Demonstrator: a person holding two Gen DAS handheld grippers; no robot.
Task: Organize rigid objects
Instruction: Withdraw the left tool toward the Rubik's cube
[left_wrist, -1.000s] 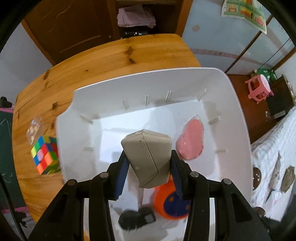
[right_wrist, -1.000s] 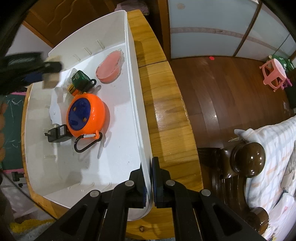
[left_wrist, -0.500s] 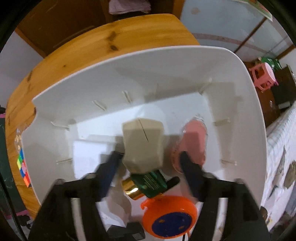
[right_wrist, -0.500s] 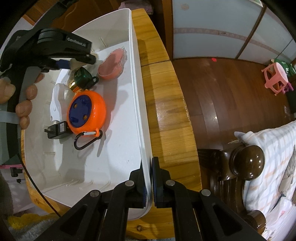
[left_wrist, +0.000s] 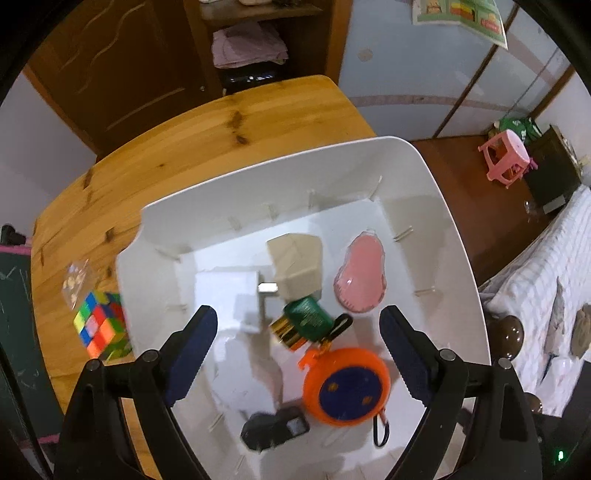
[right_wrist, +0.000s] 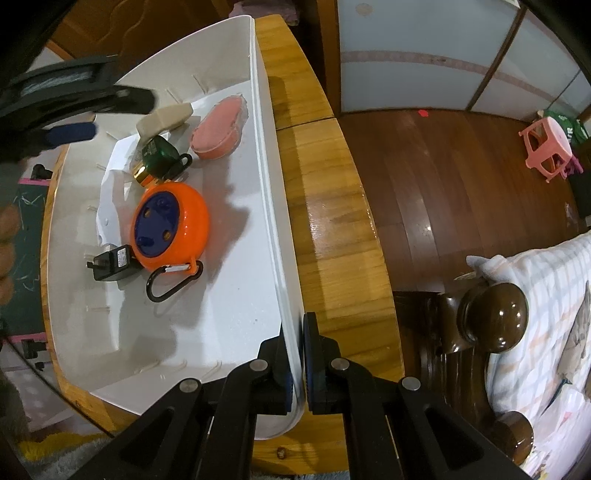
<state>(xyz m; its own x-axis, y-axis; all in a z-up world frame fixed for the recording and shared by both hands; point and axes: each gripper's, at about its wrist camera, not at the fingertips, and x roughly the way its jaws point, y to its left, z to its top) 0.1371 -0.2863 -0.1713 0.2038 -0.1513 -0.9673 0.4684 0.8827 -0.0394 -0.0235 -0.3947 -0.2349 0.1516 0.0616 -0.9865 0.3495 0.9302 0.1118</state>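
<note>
Left gripper (left_wrist: 297, 354) over the bin (left_wrist: 436, 221), fingers opening on nothing above the beige block (left_wrist: 295, 264); right gripper (right_wrist: 295, 363) clamped on the bin's rim.

Wooden table (left_wrist: 207, 140) bears white bin (left_wrist: 436, 206), puzzle cube (left_wrist: 101, 328) — plus bag (left_wrist: 75, 284) (clear).

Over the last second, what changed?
The left gripper let go of the beige block, which now lies in the white bin beside the pink case. Its jaws are opening with nothing between them, and it has lifted clear. Unchanged: right gripper clamped on the bin's rim; orange reel, green bottle, black charger.
</note>
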